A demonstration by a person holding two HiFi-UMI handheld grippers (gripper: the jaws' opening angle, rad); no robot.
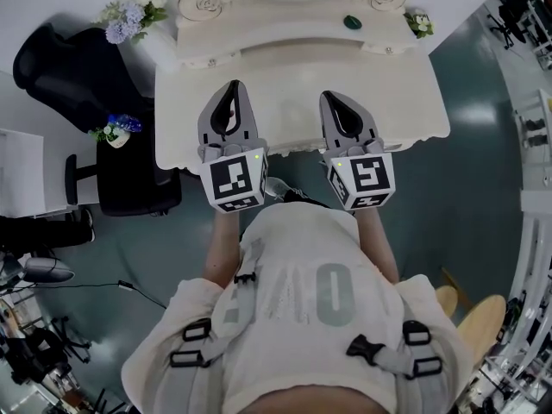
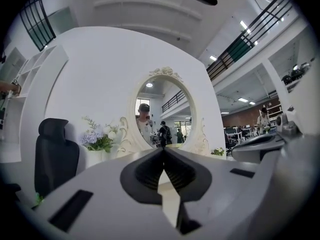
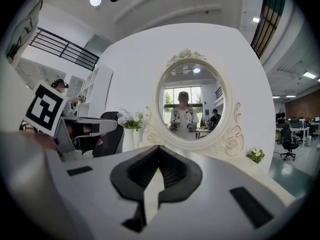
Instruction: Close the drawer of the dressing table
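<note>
The cream dressing table (image 1: 405, 102) stands in front of me, its oval mirror (image 3: 192, 104) facing both grippers. No drawer sticks out past the tabletop's front edge (image 1: 293, 151) in the head view; the drawer front itself is hidden under that edge. My left gripper (image 1: 233, 86) hovers over the tabletop's front left, jaws closed tip to tip with nothing between them (image 2: 162, 149). My right gripper (image 1: 333, 97) hovers beside it over the front middle, also shut and empty (image 3: 159, 148). Both point level toward the mirror.
A black office chair (image 1: 60, 67) and a black stool with a small flower pot (image 1: 119, 131) stand left of the table. A flower vase (image 1: 138, 11) sits at the back left, small flowers (image 1: 420, 22) at the back right, a green item (image 1: 352, 21) near the mirror base.
</note>
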